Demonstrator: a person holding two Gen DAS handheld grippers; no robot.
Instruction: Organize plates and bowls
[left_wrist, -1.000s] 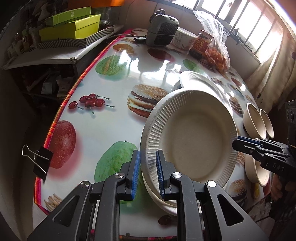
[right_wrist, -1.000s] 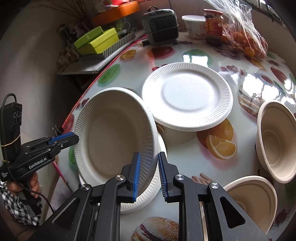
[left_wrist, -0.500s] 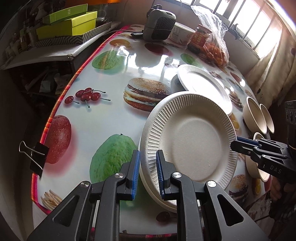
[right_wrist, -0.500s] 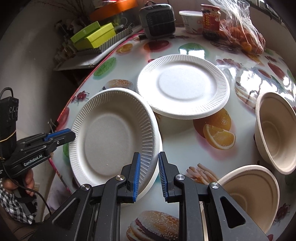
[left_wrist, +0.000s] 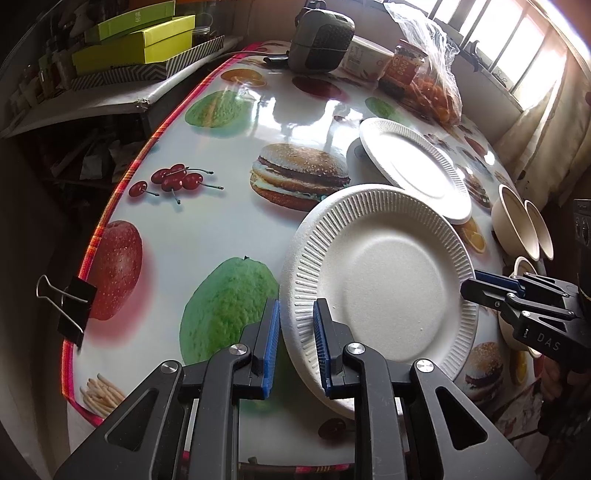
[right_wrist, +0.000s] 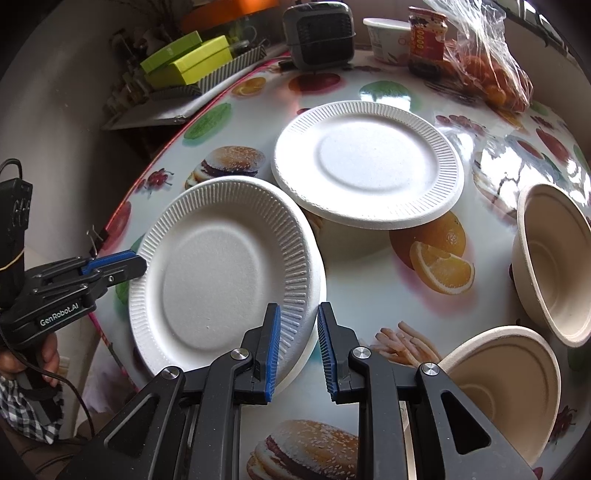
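Step in hand, as judged: setting a ribbed paper plate (left_wrist: 384, 284) down onto a second plate beneath it, at the near edge of the fruit-print table (left_wrist: 221, 221). The plate fills lower centre-right of the left wrist view and centre-left of the right wrist view, nearly flat, its rim over the lower plate (right_wrist: 314, 325). Left gripper (left_wrist: 295, 347): fingers apart, straddling the near-left rim, the right pad seemingly touching it; not clamped. Right gripper (right_wrist: 297, 347): fingers also apart, the opposite rim lying between them. To finish well: confirm rims concentric before withdrawing, back both grippers out level and along the rim plane so a pad does not drag the light plate off the stack or toward the table edge. Third plate (right_wrist: 367, 162) lies propped upper centre, apparently on an upturned bowl; two bowls (right_wrist: 554, 258) at right still unsorted. Against the frame one second ago: the plate was tilted steeply up; it now lies almost level, and both grippers show slightly wider gaps.
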